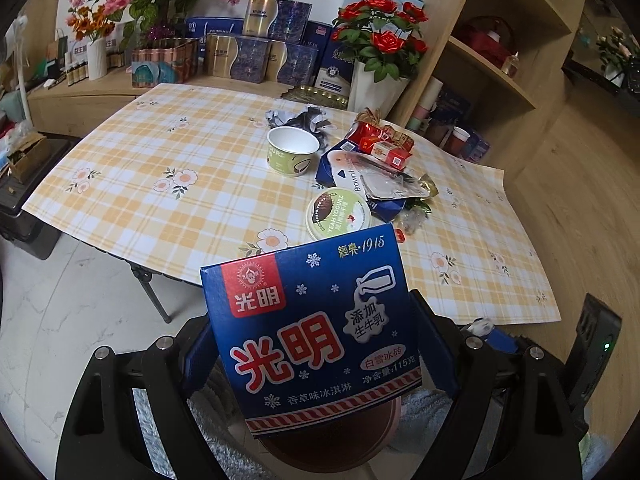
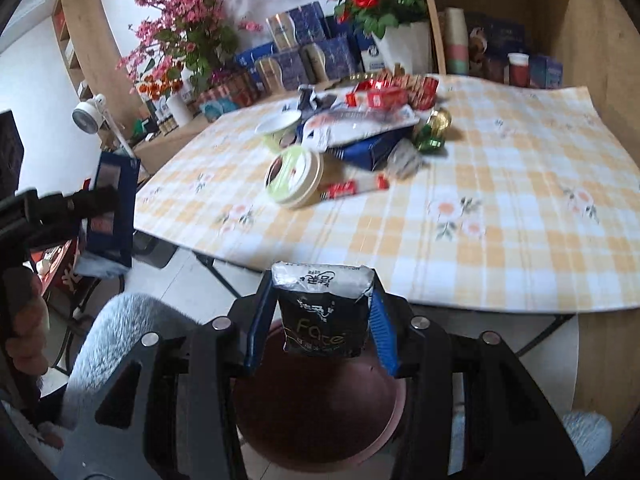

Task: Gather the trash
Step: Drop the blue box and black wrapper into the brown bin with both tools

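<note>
My left gripper [image 1: 320, 360] is shut on a blue ice-cream carton [image 1: 304, 280], held upright off the table's near edge. A dark red bin [image 1: 328, 436] lies directly below it. My right gripper [image 2: 322, 304] is shut on a black and silver packet [image 2: 320, 320], above the same bin [image 2: 320, 408]. In the right wrist view the carton [image 2: 114, 200] shows at the left. More trash stays on the table: a paper yogurt cup [image 1: 292, 150], its lid [image 1: 338, 212], crumpled foil [image 1: 296, 118] and a heap of wrappers [image 1: 372, 176].
The table wears a yellow checked cloth [image 1: 160, 168]. Behind it stand flower vases [image 1: 376, 84] and stacked blue boxes [image 1: 260, 56], with a wooden shelf [image 1: 500, 60] to the right. Fluffy grey fabric [image 2: 120, 340] lies beside the bin. A hand [image 2: 24, 320] shows at far left.
</note>
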{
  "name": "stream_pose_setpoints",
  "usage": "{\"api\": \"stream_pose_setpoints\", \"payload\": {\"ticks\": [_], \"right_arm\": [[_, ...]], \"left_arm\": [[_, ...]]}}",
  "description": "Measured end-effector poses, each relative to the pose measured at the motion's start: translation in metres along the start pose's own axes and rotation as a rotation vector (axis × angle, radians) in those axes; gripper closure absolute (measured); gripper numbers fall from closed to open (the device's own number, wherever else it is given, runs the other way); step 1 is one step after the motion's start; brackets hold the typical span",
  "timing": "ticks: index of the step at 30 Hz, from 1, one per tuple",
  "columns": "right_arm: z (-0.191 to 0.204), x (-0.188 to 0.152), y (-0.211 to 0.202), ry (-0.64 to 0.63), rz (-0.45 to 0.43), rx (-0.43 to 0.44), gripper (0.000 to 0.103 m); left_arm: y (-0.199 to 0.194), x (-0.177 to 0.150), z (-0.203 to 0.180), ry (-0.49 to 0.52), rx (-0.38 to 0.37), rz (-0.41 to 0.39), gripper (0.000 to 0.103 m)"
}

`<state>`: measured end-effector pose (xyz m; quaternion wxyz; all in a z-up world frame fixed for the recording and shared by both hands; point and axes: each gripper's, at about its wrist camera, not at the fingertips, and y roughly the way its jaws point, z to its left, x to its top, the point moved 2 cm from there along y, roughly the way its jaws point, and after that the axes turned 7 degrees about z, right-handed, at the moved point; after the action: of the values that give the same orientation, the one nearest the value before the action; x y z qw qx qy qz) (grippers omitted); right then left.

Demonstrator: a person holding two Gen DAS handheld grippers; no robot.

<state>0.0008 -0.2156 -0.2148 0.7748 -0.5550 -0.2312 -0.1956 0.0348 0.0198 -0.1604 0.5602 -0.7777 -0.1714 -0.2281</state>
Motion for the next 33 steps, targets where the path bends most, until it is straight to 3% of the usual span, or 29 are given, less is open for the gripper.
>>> {"api": "stream_pose_setpoints", "payload": {"ticks": [9, 13, 16, 23, 33], "right_arm": [[0.008, -0.014, 0.008, -0.015, 0.054, -0.011, 0.054], [0.008, -0.013, 0.005, -0.012, 0.034, -0.038, 0.02], [0.007, -0.009, 0.001, -0.017, 0.003, -0.087, 0.011], [-0.004, -0.002, -0.005, 0.004, -0.07, -0.157, 0.006], [-0.025, 0.003, -0.015, 0.095, -0.137, -0.171, 0.006]], "left_arm": [[0.007, -0.018, 0.0, -0.001, 0.005, 0.04, 0.02], [0.011, -0.021, 0.001, -0.004, 0.003, 0.06, 0.02], [0.015, -0.022, 0.001, -0.001, 0.003, 0.072, 0.02], [0.027, -0.027, -0.001, -0.005, 0.005, 0.115, 0.02], [0.047, -0.039, -0.012, 0.035, 0.011, 0.186, 0.019]]}}
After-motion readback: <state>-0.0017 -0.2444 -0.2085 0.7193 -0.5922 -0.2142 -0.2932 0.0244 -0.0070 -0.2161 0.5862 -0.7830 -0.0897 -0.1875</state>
